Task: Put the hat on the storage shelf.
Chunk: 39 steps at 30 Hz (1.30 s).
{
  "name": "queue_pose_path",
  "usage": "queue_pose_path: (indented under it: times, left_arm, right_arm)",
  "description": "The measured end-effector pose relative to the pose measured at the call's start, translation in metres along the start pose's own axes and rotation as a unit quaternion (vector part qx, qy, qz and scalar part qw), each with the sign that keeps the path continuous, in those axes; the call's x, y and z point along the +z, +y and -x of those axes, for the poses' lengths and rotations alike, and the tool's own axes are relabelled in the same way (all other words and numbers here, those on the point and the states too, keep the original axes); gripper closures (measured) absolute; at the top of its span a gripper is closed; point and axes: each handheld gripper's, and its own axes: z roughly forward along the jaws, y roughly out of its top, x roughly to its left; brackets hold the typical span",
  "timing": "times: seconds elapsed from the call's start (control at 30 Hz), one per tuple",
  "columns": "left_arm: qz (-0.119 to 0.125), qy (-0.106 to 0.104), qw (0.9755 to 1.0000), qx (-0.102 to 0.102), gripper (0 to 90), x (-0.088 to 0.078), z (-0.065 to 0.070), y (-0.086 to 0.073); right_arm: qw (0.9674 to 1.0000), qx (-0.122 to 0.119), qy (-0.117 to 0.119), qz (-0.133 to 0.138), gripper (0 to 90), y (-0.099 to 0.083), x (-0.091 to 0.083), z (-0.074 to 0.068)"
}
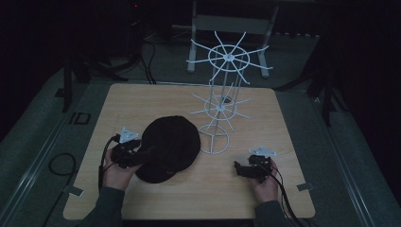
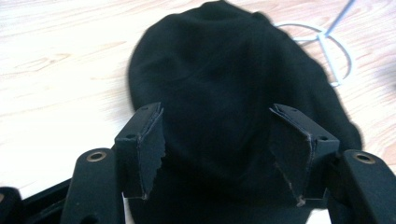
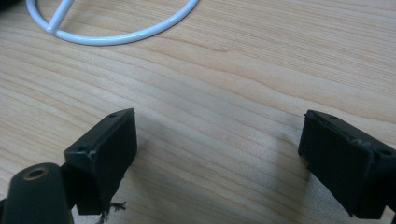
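Black fabric cap (image 1: 170, 147) lies on the light wooden counter (image 1: 142, 101), just beside the round base of a white wire rack (image 1: 222, 101). Left gripper (image 2: 219, 154) is spread wide over the cap's near edge, grasping nothing. Right gripper (image 3: 217, 158), also released, hovers above bare wood near the rack's base ring.

Table (image 1: 265, 189): light wood-grain top, rounded corners
Floor (image 1: 42, 137): grey, with black cables (image 1: 59, 163) lying at left
Back: grey metal frame (image 1: 231, 23)
Light: dim, dark surroundings
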Motion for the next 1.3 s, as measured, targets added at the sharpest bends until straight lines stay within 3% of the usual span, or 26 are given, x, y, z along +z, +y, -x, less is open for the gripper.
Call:
queue_pose_path:
  times: [0.33, 0.87, 1.3]
  left_arm:
    - [-0.005, -0.024, 0.9995, 0.019, 30.1, 0.02, 0.026, 0.011]
    - [-0.042, -0.034, 0.9978, 0.038, 18.4, 0.055, 0.052, 0.014]
    - [-0.063, -0.021, 0.9969, 0.043, 17.8, 0.073, 0.06, 0.01]
  right_arm:
    - [1.0, 0.0, 0.0, 0.0, 11.2, 0.0, 0.0, 0.0]
    - [1.0, 0.0, 0.0, 0.0, 11.2, 0.0, 0.0, 0.0]
    - [1.0, 0.0, 0.0, 0.0, 11.2, 0.0, 0.0, 0.0]
